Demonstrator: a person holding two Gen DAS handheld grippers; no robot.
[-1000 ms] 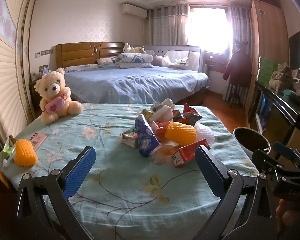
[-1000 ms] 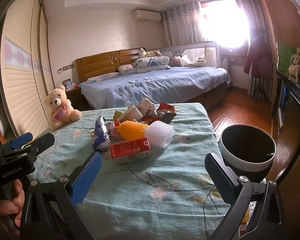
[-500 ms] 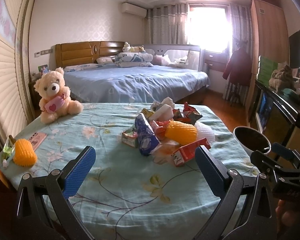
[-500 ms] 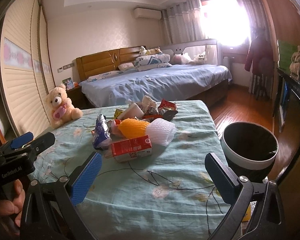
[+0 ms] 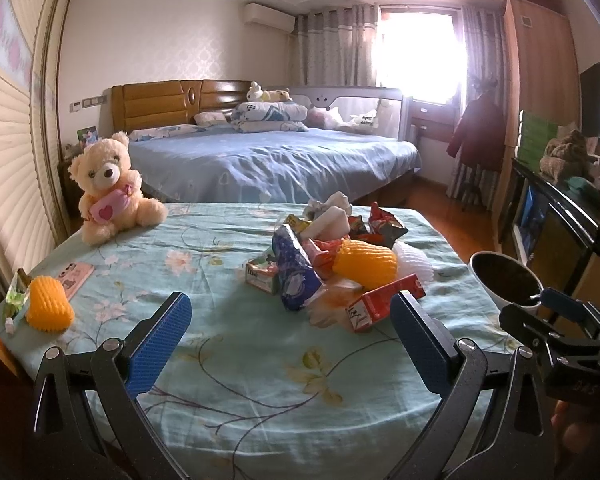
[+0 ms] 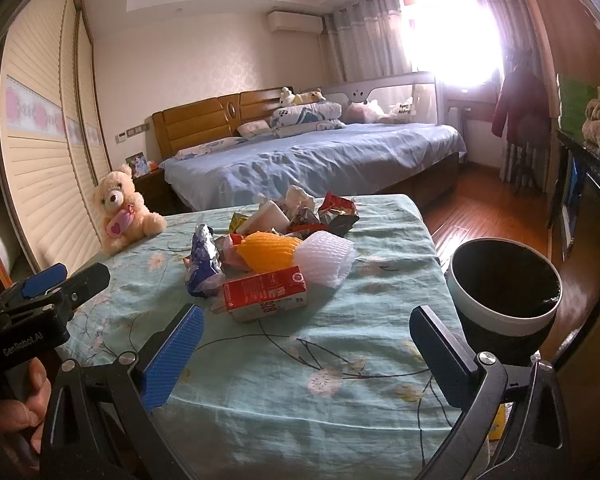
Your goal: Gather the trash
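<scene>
Trash pile (image 5: 332,264) mid-table beyond the left gripper's (image 5: 288,332) spread, empty fingers (image 5: 158,344).

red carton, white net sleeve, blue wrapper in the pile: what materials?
Red carton: looks like coated paperboard, with crisp folded edges and a printed, slightly glossy face.
White net sleeve: looks like soft foam mesh, matte, with an open lattice texture.
Blue wrapper: probably metallised plastic film; it is crinkled, with shiny silver creases.
</scene>
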